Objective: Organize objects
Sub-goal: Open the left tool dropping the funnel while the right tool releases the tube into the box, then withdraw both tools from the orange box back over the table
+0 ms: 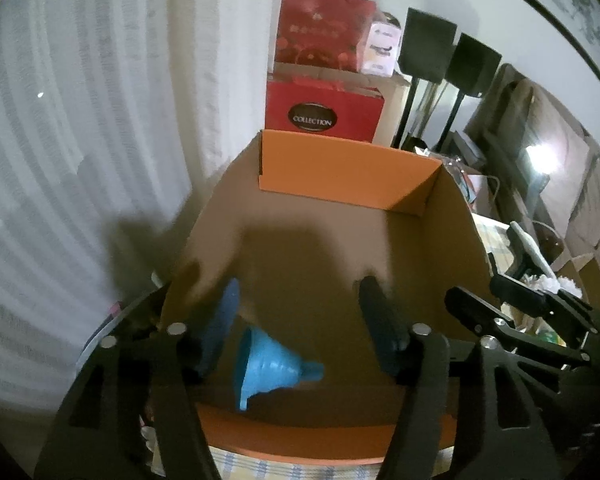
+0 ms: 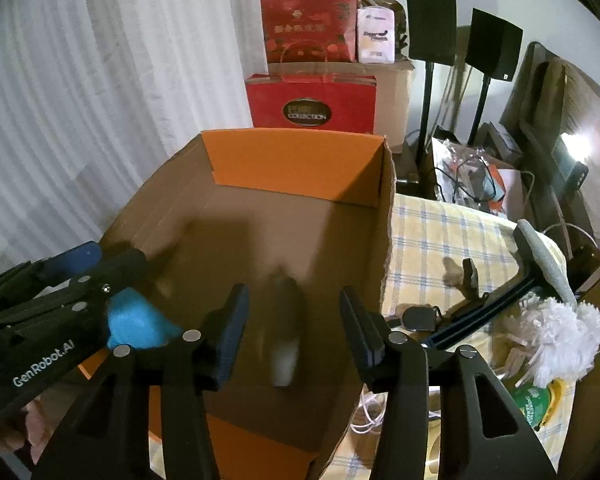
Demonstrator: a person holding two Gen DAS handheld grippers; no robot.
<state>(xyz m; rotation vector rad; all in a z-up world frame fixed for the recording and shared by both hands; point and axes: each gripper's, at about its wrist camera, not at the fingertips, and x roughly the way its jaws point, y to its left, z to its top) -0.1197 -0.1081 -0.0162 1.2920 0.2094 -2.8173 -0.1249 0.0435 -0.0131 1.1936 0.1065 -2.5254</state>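
Dropping items into the box: your left gripper gapes, empty, over the funnel at 6 o'clock on its floor; your right gripper is spread above a blurred cylinder. Next, probably fetch the duster.

Both grippers point forward side by side, left gripper and right gripper, jaws spread wide, holding nothing.

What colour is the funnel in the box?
Blue. The funnel lies in the cardboard box, clearest in the left wrist view.
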